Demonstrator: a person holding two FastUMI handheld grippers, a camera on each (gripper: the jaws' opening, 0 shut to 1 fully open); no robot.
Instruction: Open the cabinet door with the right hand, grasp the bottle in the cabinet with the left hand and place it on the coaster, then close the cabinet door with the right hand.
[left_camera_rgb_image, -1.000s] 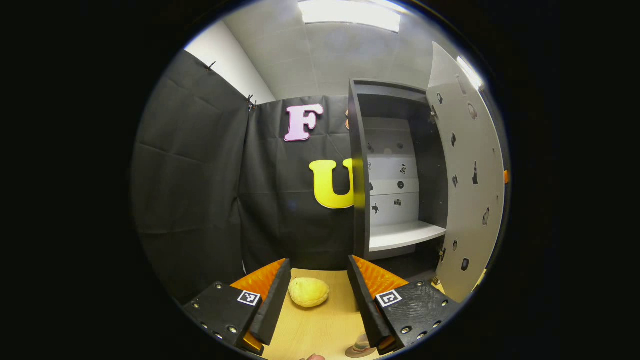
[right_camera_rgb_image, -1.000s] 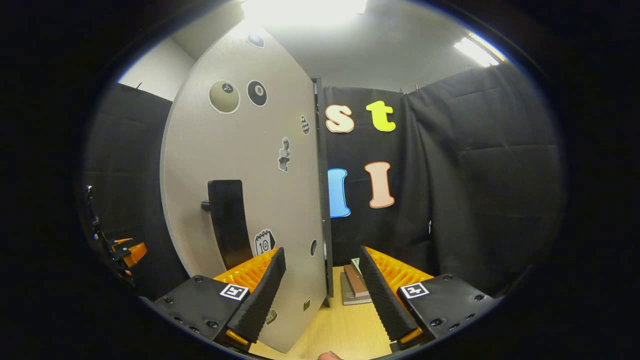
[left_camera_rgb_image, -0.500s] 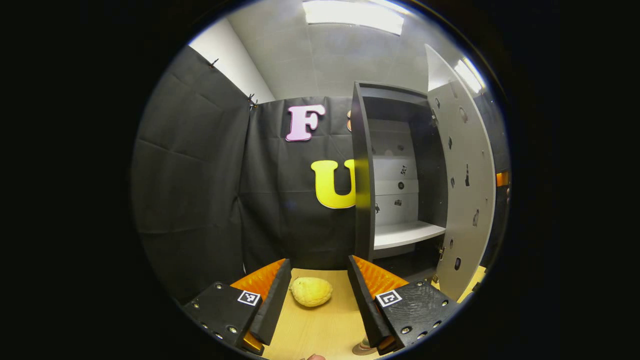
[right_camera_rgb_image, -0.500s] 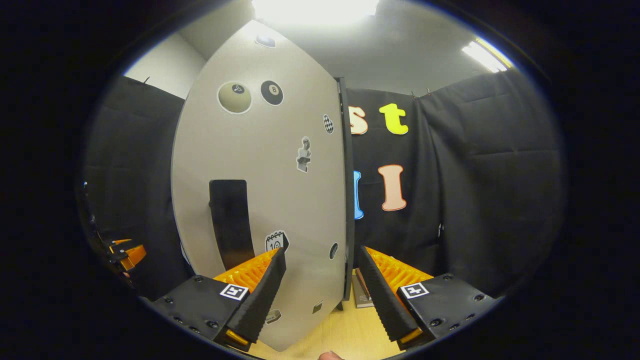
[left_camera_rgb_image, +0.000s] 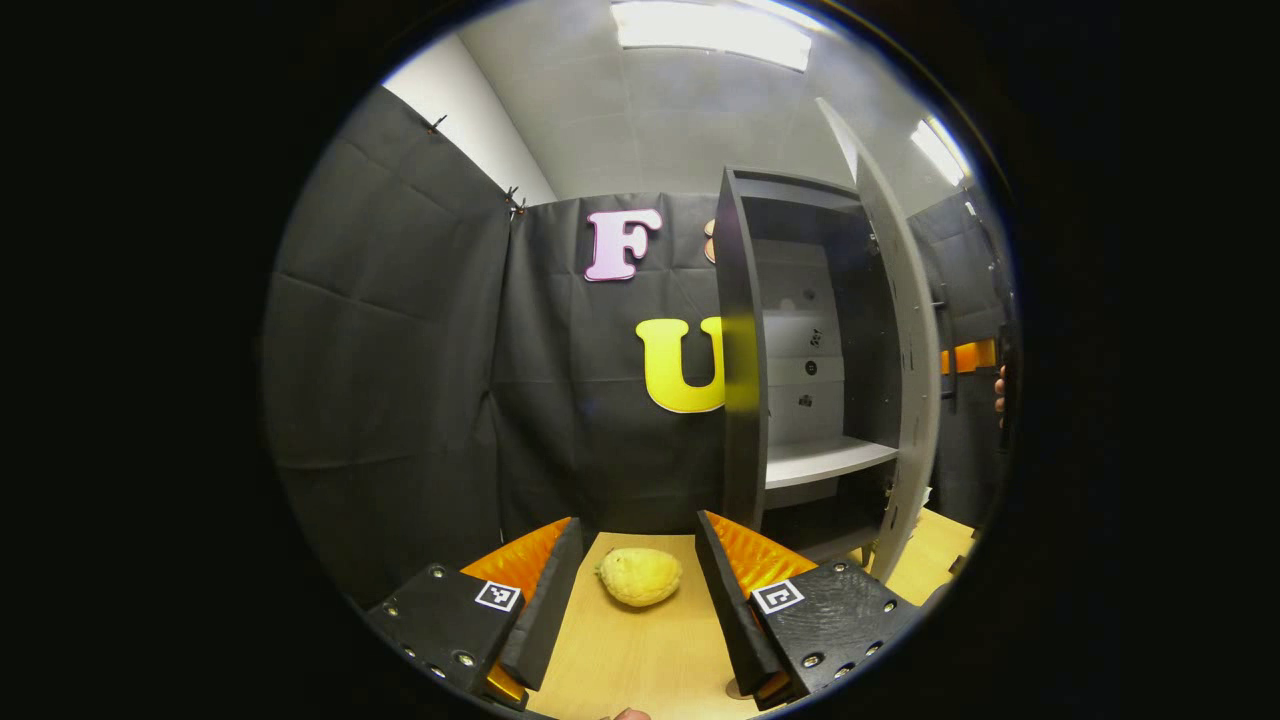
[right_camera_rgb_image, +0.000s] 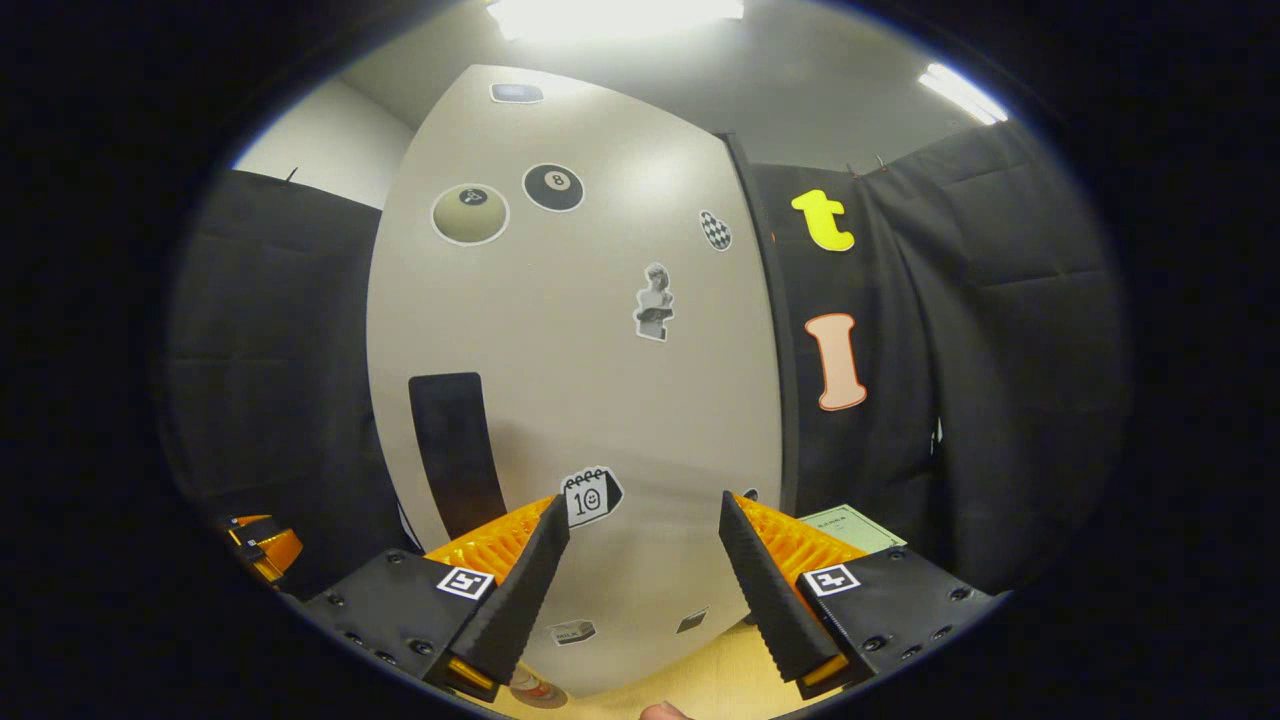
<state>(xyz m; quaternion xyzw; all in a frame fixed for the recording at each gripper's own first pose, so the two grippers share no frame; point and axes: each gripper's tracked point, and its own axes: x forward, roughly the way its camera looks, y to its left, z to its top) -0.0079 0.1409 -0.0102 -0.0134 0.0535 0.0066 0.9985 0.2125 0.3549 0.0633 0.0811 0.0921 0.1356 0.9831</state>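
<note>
Right gripper jaws wide, holding nothing, pointed square at the outer face of the cabinet door. Door fills the space just ahead of it; whether the fingertips touch the panel, can't tell. Door handle, a dark upright bar, sits left of the gripper, long axis vertical. Judgement: door-closing step, the door needs pushing away from the gripper toward the cabinet.

Left gripper jaws also wide, empty, low over the table, well apart from the door. In the left gripper view the door stands nearly edge-on at the cabinet's right side, partly open; cabinet interior and shelf show no bottle. Bottle and coaster themselves: can't place them; a round base at the right gripper view's bottom edge may be one, too cropped to tell. Right gripper is far nearer the door. A yellow lumpy fruit lies on the table left of the cabinet, between the left gripper's fingers in view. A green booklet lies right of the door.
</note>
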